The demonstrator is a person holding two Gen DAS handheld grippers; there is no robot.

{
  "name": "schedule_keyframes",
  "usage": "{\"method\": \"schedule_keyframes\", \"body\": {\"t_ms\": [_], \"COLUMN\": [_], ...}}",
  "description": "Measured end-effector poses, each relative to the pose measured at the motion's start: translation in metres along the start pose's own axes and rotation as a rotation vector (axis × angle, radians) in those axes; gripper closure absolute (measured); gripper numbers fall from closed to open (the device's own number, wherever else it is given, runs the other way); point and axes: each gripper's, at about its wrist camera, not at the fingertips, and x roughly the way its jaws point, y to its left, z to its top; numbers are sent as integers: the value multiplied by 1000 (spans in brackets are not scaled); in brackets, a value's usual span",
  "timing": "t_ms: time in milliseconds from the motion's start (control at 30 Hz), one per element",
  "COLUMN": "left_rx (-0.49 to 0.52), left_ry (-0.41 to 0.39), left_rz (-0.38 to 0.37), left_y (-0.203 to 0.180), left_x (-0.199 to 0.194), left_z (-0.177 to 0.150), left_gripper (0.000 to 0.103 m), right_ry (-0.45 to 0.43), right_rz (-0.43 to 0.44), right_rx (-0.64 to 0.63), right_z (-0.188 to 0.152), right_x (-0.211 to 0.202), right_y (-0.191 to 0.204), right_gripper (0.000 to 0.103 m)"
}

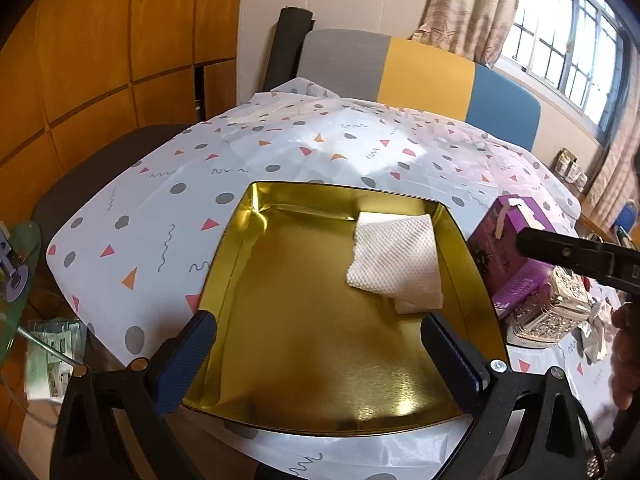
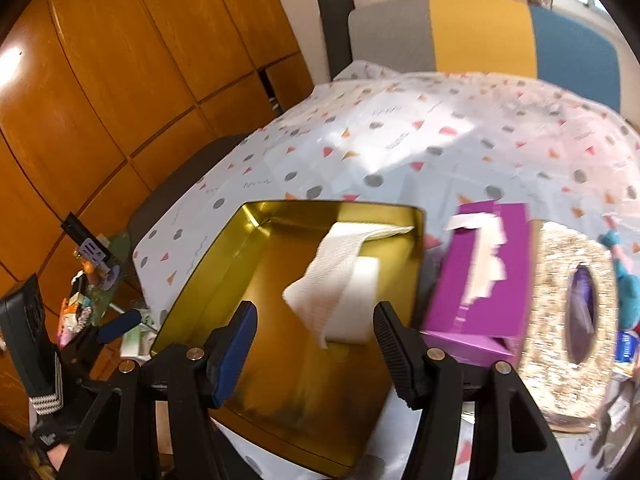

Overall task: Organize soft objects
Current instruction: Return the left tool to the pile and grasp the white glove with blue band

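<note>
a gold metal tray (image 1: 304,344) sits on a table covered by a white cloth (image 1: 160,208) printed with grey dots, pink and orange triangles and squiggles. inside the tray, at its far right corner, lies a folded white paper towel (image 1: 396,260) with a dimpled texture, resting on the tray floor and close against the right wall. in the right wrist view the same towel (image 2: 340,280) shows one loose layer draped over a thicker folded part beneath. the left gripper (image 1: 320,356) hangs over the near part of the tray with its fingers spread wide apart, one near the left wall and one near the right wall, and nothing between them. the right gripper (image 2: 316,336) is above the near edge of the tray, its fingers spread with a clear gap and not touching the towel, which lies just beyond them. just to the right of the tray stands a purple tissue box (image 2: 480,276) with a white tissue sticking out of its torn top, and right of that a sparkly gold box (image 2: 572,316) with an oval opening. behind the table is a chair back (image 1: 416,76) in grey, yellow and blue panels, and wooden cabinets (image 1: 100,52) line the left side.
</note>
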Motion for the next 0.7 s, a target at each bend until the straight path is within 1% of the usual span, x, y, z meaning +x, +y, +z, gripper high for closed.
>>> {"method": "schedule_keyframes", "body": {"t_ms": [200,400,700], "left_rx": [36,89,188], "left_ry": [6,-3,-22], "left_rz": [-15,-50,-111], "left_y": [-13,-32,-71], "left_x": [-1,-5,-14], "left_z": [-1,-1,0], "left_gripper": [0,0,0], "right_ry": [-61,-124,-204], "right_rz": [-52,-124,-271], "right_rx": [22,87,249], "right_z": [-9,-24,-54], "right_x": [-33,-70,-128], "right_y": [-23,-60,-132], "right_gripper": [42,42,42]}}
